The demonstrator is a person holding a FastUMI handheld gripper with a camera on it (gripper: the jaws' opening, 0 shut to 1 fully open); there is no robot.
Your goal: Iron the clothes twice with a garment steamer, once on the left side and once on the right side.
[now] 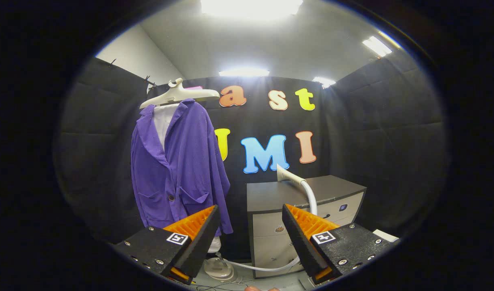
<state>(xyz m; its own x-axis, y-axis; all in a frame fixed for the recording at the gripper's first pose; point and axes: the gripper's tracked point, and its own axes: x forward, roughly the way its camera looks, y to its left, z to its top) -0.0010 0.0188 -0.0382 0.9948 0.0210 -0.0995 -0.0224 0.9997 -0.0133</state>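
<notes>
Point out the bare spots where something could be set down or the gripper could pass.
The cabinet top is bare right of the steamer head. An open gap runs between the jacket and the cabinet, ahead of the open gripper. The floor below is crowded by the steamer base and hose.

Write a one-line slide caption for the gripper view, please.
Open gripper faces a purple jacket on a white hanger; the steamer head rests on a grey cabinet beyond the fingers.
</notes>
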